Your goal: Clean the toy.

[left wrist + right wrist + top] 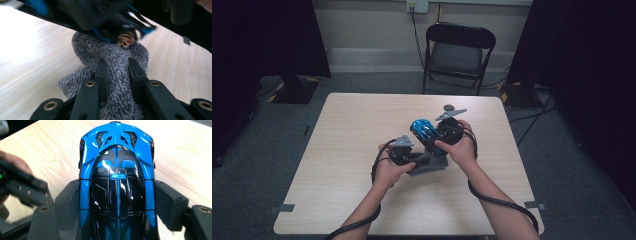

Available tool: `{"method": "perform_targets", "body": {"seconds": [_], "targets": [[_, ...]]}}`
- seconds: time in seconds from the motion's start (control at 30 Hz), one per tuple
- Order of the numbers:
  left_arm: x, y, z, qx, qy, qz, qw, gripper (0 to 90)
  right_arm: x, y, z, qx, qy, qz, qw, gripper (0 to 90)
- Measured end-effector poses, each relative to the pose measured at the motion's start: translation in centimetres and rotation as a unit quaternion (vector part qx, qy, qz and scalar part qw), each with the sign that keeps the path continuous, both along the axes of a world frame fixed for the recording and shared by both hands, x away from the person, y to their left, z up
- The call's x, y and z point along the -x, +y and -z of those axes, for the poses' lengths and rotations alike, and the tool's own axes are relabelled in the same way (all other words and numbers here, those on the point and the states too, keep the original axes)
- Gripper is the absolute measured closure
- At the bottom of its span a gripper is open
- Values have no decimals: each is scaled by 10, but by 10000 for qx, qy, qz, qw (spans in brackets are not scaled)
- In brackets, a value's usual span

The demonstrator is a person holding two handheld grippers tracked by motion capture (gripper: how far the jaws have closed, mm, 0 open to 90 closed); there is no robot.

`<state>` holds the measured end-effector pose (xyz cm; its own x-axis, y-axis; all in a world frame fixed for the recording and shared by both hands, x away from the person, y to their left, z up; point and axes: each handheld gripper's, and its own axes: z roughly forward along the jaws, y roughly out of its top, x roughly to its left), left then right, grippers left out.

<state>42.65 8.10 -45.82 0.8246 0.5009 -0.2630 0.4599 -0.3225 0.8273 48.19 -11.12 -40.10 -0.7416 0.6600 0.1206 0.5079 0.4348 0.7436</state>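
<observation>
Toy car [117,182] clamped in right gripper [117,202]; left gripper [117,75] pinches grey cloth [110,55].

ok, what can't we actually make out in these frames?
- Toy car rear: cut off by the bottom edge, right gripper view.
- Car underside: blurred, too close, left gripper view.
- Grey cloth: mostly hidden by the left gripper, high view.
- Car wheels: hidden by the body and jaws, right gripper view.
</observation>
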Motion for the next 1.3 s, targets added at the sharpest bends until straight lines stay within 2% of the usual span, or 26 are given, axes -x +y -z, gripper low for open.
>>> {"method": "perform_targets", "body": {"seconds": [0.13, 0.23, 0.37, 0.47, 0.5, 0.6, 0.67, 0.77, 0.87, 1.07, 1.3], "targets": [[3, -7, 3, 74, 55, 174, 9998, 741, -2, -1, -2, -62, -17, 35, 10000, 284], [6, -11, 6, 38, 114, 284, 9995, 741, -3, -5, -4, -134, -2, 70, 9999, 284], [6, -8, 7, -22, 100, 252, 9996, 741, -3, -11, -6, -170, -12, 104, 9998, 284], [4, -2, 5, -35, 72, 155, 9998, 741, -3, -17, -8, -225, -24, 100, 9997, 284], [0, 7, 4, -42, 47, -27, 10000, 741, -2, -19, -8, -206, -23, 89, 9997, 284], [-7, 23, 1, 14, 4, -370, 9993, 740, 1, -23, -8, -209, -29, 76, 9997, 284], [-9, 26, 1, 24, 16, -445, 9990, 740, 2, -25, -8, -211, -41, 62, 9997, 284], [-16, 43, -5, 91, -48, -758, 9971, 740, 5, -28, -6, -207, -28, 32, 9998, 284], [-21, 51, -10, 115, -115, -926, 9956, 739, 8, -29, -3, -189, -20, 0, 9998, 284], [-25, 59, -13, 101, -218, -1119, 9934, 736, 13, -30, 3, -190, -13, -60, 9998, 284], [-27, 61, -17, 211, -321, -1256, 9913, 736, 18, -27, 7, -111, -21, -155, 9998, 284]]}}
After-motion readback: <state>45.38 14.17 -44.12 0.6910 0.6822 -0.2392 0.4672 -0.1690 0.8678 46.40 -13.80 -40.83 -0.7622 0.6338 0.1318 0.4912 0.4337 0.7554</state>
